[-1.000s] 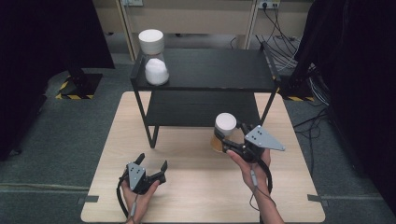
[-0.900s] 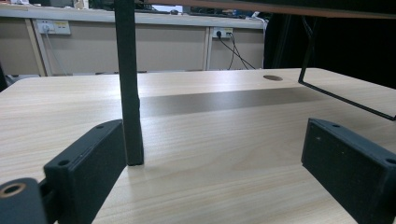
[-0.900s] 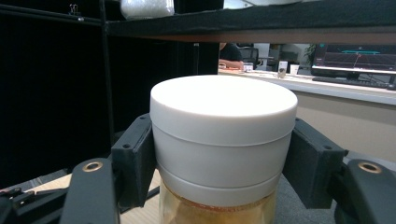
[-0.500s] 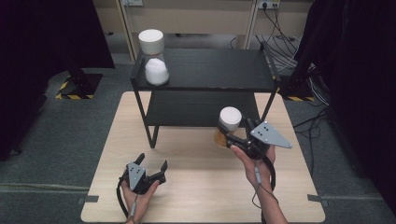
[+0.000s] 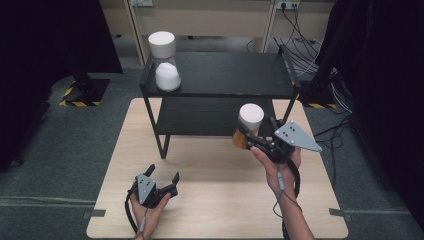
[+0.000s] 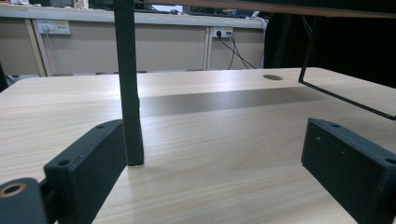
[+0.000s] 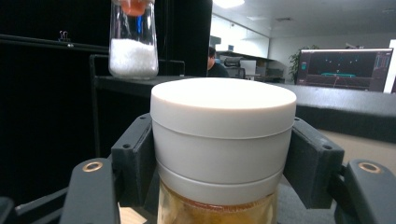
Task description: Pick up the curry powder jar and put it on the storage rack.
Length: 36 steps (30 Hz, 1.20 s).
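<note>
Black shelf rack (image 5: 220,75) stands just behind the held jar (image 5: 248,126)

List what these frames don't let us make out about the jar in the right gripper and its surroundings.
- Jar contents: right gripper view, cut off by the bottom edge.
- Jar's base: high view, hidden behind the right gripper.
- Lower shelf contents: high view, too dark under the top shelf.

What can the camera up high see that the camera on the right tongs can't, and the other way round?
The high view alone takes in the wooden table, the left tongs standing open, and both hands. The right gripper view alone reaches a lit monitor far behind. Both share the white-lidded jar clamped in the right tongs, the black shelf, and the jar of white grains on it.
</note>
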Tool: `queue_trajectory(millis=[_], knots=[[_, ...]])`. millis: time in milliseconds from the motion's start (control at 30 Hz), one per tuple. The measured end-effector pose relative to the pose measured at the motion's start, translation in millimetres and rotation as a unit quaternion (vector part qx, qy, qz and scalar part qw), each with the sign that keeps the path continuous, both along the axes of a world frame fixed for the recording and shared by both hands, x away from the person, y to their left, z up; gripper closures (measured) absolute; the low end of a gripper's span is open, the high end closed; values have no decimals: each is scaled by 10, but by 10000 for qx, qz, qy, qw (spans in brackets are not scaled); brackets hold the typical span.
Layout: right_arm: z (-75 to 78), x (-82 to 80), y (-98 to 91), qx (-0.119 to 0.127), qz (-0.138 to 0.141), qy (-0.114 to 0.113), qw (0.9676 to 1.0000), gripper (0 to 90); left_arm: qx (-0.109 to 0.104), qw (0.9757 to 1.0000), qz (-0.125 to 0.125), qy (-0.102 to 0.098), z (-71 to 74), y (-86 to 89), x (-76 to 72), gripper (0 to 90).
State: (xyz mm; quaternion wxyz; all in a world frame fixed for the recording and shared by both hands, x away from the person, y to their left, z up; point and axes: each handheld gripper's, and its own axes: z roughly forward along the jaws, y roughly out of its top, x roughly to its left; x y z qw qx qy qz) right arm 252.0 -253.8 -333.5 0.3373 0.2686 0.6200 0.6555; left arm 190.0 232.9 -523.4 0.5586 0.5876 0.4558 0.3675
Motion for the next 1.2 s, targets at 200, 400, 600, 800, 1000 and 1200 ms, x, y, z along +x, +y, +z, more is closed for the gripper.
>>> queue_trajectory(millis=[200,400,600,800,1000,1200], knots=[[104,-7,-6,66,-25,-83,9999,344,5,10000,-3,-1,0,0,0,62],[180,-10,-9,76,-46,-118,9999,344,6,10000,-2,-1,0,-1,-1,62],[239,-9,-12,75,-83,-129,9999,344,-2,10000,0,-4,-2,0,-1,62],[362,4,-28,65,-129,-186,9997,343,2,10000,-6,1,1,1,0,62],[490,3,-42,75,-226,-306,9992,344,10,10000,-7,0,1,0,0,62],[563,20,-65,146,-262,-331,9990,344,8,10000,-11,7,3,1,2,62]])
